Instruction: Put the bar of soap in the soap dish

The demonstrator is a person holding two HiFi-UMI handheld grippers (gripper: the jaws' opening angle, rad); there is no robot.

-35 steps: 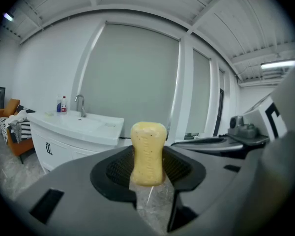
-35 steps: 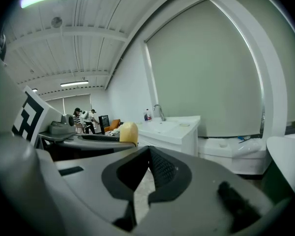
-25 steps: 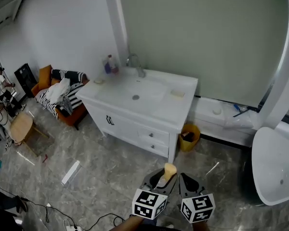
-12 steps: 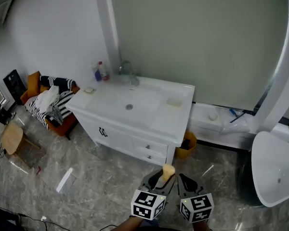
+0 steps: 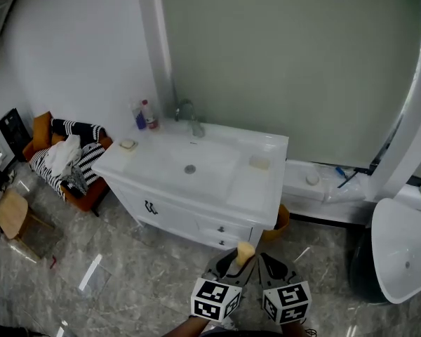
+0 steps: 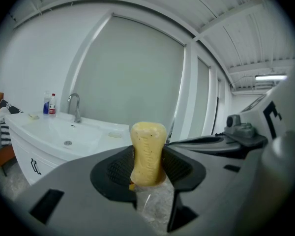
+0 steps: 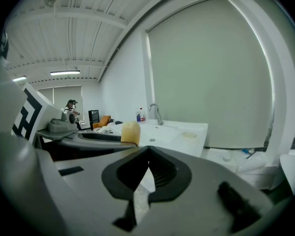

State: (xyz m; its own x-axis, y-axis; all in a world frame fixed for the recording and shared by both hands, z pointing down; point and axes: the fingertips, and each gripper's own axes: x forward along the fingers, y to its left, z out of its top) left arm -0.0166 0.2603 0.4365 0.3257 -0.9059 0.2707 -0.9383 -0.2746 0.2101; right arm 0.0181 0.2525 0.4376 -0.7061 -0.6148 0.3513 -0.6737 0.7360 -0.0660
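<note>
**Asker:** Where is the bar of soap?

**Describer:** The bar of soap, pale yellow and speckled, stands upright at the centre of the left gripper view. The left gripper has its two black pads pressed against the bar's lower sides. In the head view this is at the bottom centre of the frame, above a grey marble floor.

**Asker:** And the other gripper?

**Describer:** The right gripper is just beside it, to the right. Its tips meet and nothing is between them.

**Asker:** What lies beyond them?

**Describer:** A white vanity fills the middle of the head view, well apart from the soap. It has a sunken basin and a chrome tap at the back. A small rectangular item lies on the counter right of the basin. A small rounded item lies near the counter's left end. I cannot tell which of them is meant for soap. Two bottles stand at the back left. At the left edge is an orange sofa, and at the lower right a white bathtub.
</note>
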